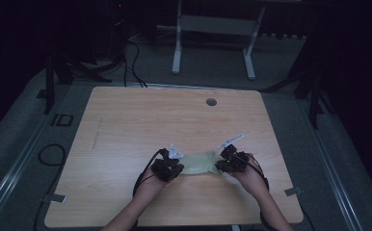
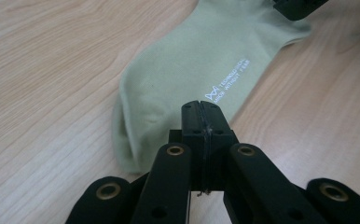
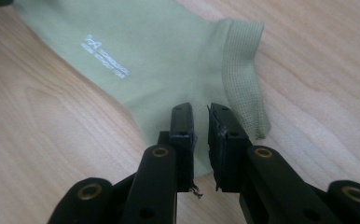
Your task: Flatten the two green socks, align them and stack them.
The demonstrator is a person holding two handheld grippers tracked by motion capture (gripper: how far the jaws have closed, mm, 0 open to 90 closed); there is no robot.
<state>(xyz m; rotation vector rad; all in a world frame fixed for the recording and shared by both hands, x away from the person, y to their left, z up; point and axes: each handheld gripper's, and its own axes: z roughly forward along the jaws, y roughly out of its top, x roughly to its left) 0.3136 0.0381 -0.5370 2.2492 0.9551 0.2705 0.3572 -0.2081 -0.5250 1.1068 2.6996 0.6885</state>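
The wooden table bears one pale green sock, lying flat near the person's edge, well short of the round grommet hole at the far side. At the sock's left end, over the toe, the left gripper has its jaws pressed fully together; in the left gripper view the pads meet above the fabric with no cloth visibly between them, just short of the white printed lettering. At the sock's right end, by the ribbed cuff, the right gripper holds its jaws a narrow slit apart over the fabric, gripping nothing that I can see. To smooth or fold the sock well, I would reopen each claw, lower the tips onto the cloth's edge, and pinch a single layer before lifting, keeping both ends level so that the sock stays flat.
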